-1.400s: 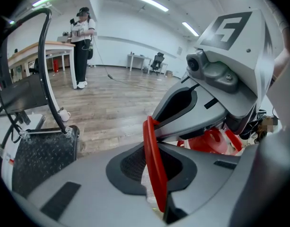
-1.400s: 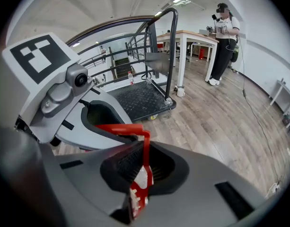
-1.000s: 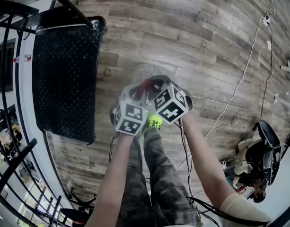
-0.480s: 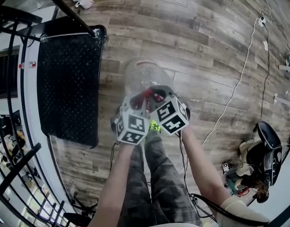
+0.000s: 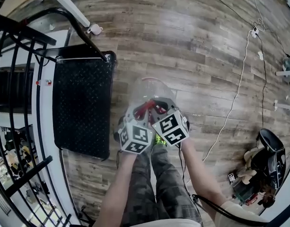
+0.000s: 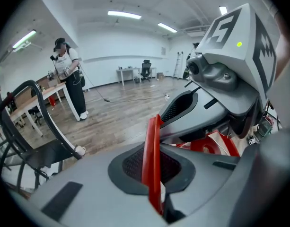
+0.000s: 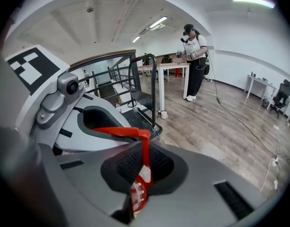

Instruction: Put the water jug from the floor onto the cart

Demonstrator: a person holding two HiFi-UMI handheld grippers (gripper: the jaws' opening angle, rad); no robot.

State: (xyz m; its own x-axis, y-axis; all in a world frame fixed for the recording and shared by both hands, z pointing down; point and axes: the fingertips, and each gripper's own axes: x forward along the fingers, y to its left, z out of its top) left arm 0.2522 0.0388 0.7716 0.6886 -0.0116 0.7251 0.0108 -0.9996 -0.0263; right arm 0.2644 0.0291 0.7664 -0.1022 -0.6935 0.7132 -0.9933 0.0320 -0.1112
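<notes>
- Water jug (image 5: 152,86), clear-bodied, hangs by its red handle (image 5: 144,109) over the wooden floor (image 5: 206,56).
- Left tongs (image 6: 154,167) are pinched tight on the handle's thin red strap.
- Right tongs (image 7: 141,171) pinch the same handle, right beside the left pair.
- To the left of the jug, the cart (image 5: 81,103) shows its black treaded deck, near but apart.

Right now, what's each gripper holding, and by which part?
The water jug, by its red handle: left gripper and right gripper are both shut on it.
</notes>
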